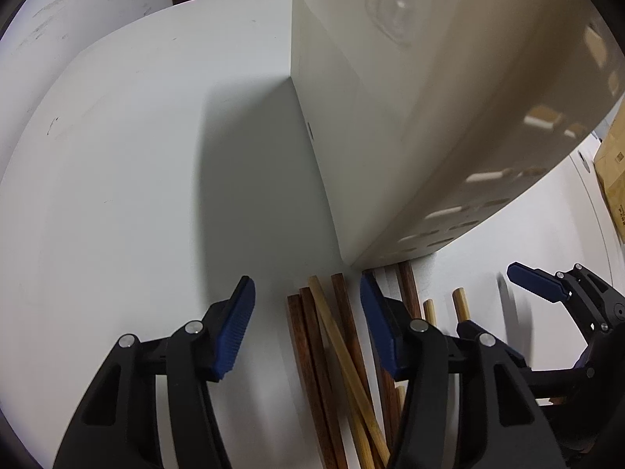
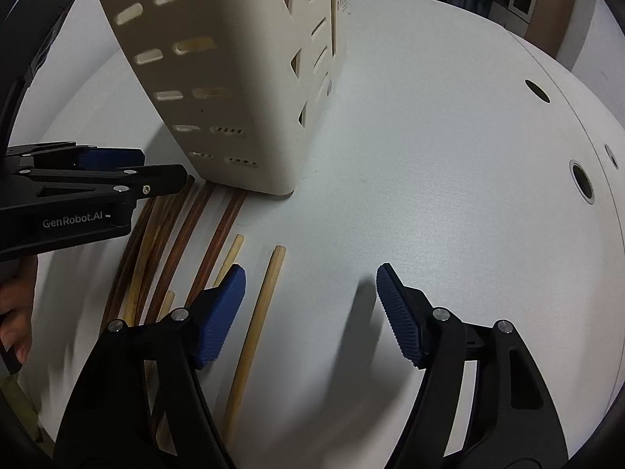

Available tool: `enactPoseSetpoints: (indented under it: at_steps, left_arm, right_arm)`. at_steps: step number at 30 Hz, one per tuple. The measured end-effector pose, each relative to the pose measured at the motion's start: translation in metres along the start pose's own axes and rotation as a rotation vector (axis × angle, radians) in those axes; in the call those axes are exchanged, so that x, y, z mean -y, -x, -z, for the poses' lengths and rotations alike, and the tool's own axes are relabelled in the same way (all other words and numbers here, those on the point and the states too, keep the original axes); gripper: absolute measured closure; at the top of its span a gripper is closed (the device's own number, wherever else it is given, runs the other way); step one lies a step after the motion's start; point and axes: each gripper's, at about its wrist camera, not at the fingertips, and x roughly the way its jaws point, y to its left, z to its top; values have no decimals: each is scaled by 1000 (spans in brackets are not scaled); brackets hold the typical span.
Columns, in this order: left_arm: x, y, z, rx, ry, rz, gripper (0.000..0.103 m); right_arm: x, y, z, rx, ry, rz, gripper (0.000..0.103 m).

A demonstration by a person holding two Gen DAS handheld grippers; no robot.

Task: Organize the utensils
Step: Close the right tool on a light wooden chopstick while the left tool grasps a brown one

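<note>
Several chopsticks lie in a loose bundle on the white table, their ends against the foot of a cream slotted utensil holder [image 1: 429, 117] [image 2: 234, 78]. My left gripper [image 1: 308, 312] points down over the dark brown chopsticks [image 1: 312, 351] and one pale chopstick [image 1: 343, 351]. They lie between its blue pads, which do not touch them. My right gripper [image 2: 310, 305] is open over a separate pale chopstick [image 2: 258, 320], which lies just inside its left pad, untouched. The dark chopsticks [image 2: 187, 242] lie left of it, under the left gripper [image 2: 156, 170].
A cardboard box [image 1: 613, 179] sits at the table's right edge. A second cream box [image 2: 340, 11] stands behind the holder. Round holes [image 2: 582, 183] mark the table's right side. A hand [image 2: 15, 312] holds the left gripper.
</note>
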Motion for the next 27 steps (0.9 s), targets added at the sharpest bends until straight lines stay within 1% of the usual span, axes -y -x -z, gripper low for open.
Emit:
enactPoseSetpoints:
  at_steps: [1,2,4,6,9,11,13,14,18,19,21,22,24,26,27]
  left_arm:
    - [0,-1,0,-2,-1,-2,49]
    - [-1,-1,-1,-5,2,-2,54]
    - [-2,-2,-1,-8,8,0,56]
    - [-2,-2,-2,-8,2,-2,62]
    - [0,0,-2,-11,-9,-5,68]
    - [2,0,-6,-11,-16,-9,70]
    - [1,2,-6,-15,-18,-9,72]
    - [2,6,-17,-18,-19,-8,74]
    - [3,10,-22,-15,-24,-10,78]
    - [3,11,-23,-14,-24,-11,79]
    - [10,13,-21,-14,-22,-15,83]
    - [11,15,-22,-13,-23,-17,84]
    - [11,19,-23,-10,-24,-22,91]
    - [9,23,-26,-5,-30,-25,92]
    - [12,27,-26,-1,-33,-30,94]
  right_arm:
    - [-1,-1,1,-6,-1,5,43]
    - [-2,-1,1,-2,3,13,45]
    - [-3,0,3,-1,7,20,46]
    - [-6,2,4,0,11,26,49]
    - [-11,4,8,-1,20,28,55]
    - [-10,7,15,-4,26,24,62]
    - [-12,10,19,-8,29,19,66]
    - [-13,12,21,-7,32,19,70]
    - [-16,15,26,1,34,14,77]
    - [-15,16,28,2,31,14,82]
    - [-12,17,28,2,24,8,90]
    - [-12,17,29,2,20,2,91]
    - [-12,18,31,2,14,-5,93]
    - [-11,20,33,0,5,-15,97]
    - [-11,22,35,1,-2,-21,97]
